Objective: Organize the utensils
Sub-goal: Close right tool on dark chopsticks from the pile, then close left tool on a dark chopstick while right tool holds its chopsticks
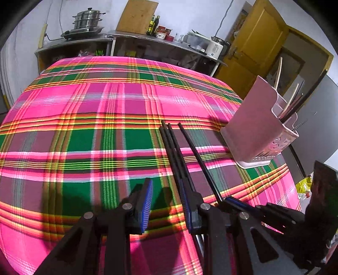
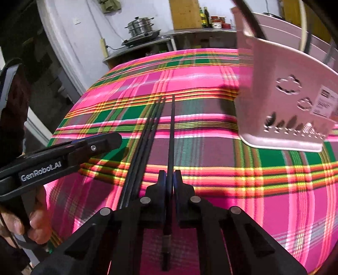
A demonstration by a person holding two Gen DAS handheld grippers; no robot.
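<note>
Three black chopsticks (image 1: 172, 148) (image 2: 145, 137) lie side by side on the plaid tablecloth (image 1: 84, 105). My left gripper (image 1: 165, 182) (image 2: 109, 139) is open over the cloth. Its right finger rests against the bundle and nothing is between its blue pads. My right gripper (image 2: 169, 173) (image 1: 229, 201) is shut on a single black chopstick (image 2: 172, 131) (image 1: 196, 156), which runs just right of the bundle. A pink utensil holder (image 1: 253, 127) (image 2: 285, 95) stands at the table's right and holds several pale and dark chopsticks.
Behind the table, a metal counter (image 1: 135, 36) carries a steel steamer pot (image 1: 88, 19), bottles (image 1: 154, 23) and a white kettle (image 1: 217, 47). A yellow door (image 1: 259, 42) is at the back right. A person's hand (image 2: 38, 224) grips the left tool.
</note>
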